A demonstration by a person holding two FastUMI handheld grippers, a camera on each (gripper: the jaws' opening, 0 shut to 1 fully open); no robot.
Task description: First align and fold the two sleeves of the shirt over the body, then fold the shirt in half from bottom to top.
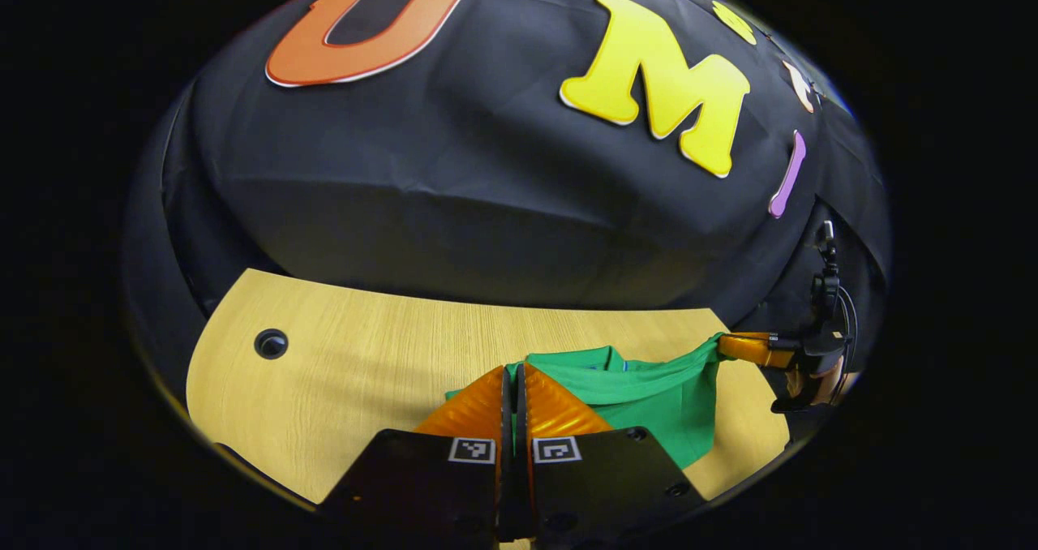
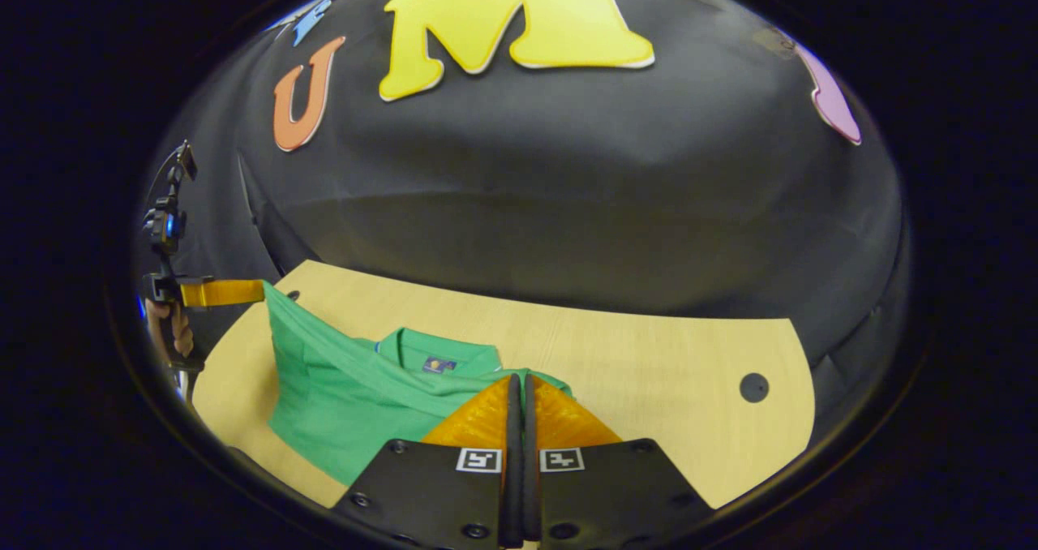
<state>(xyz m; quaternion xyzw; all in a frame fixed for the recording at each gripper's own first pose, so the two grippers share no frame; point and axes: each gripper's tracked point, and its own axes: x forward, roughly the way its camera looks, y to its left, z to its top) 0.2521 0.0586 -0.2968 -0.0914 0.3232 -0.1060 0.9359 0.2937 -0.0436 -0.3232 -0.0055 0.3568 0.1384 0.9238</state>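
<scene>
A green shirt lies on the wooden table, with one edge lifted and stretched between both grippers. My left gripper is shut on that edge right in front of its camera. In the right gripper view, the left gripper holds a raised corner at the far left. My right gripper is shut on the shirt too, near the collar and its label. In the left gripper view, the right gripper pinches the cloth at the right.
The table has a round cable hole near its left end, seen as the hole at the right in the right gripper view. A hand holds the left gripper. Black cloth walls the booth behind the table.
</scene>
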